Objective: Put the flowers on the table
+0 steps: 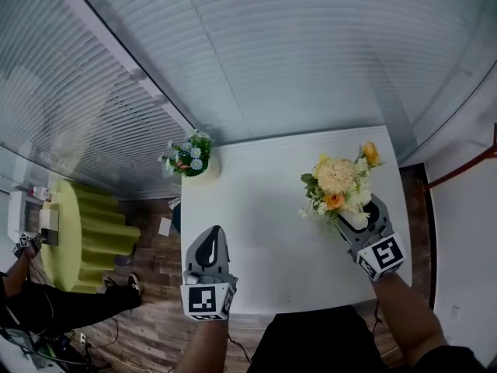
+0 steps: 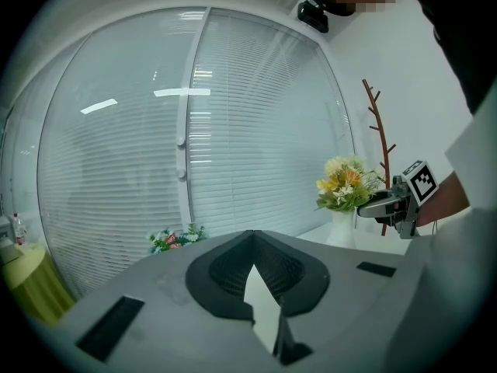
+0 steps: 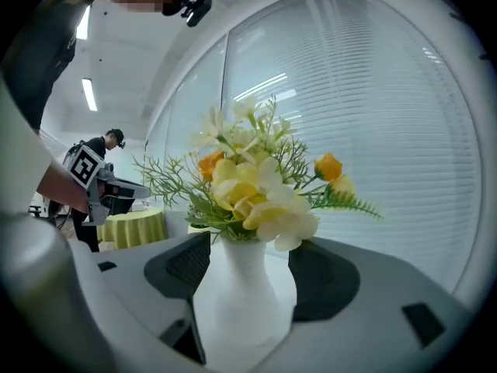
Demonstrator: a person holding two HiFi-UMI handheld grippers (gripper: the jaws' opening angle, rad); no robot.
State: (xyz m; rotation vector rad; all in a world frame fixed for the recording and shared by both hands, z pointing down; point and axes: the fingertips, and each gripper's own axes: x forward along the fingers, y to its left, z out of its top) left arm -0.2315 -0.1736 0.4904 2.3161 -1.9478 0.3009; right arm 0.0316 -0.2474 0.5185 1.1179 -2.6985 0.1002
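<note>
Fingers of right gripper spread around upright white vase (apparently not pressing), flowers pointing up, on table

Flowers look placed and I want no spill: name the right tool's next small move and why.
Probably draw the right tool straight back. The white vase stands on the table between its spread jaws, unpinched; sideways drift could tip it.

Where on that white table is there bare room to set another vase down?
The middle of the white table is bare, between the small bouquet at its far left corner and the yellow flowers in the white vase at the right. The near edge between the left gripper and the right gripper is free. Crowded only around the vase.
</note>
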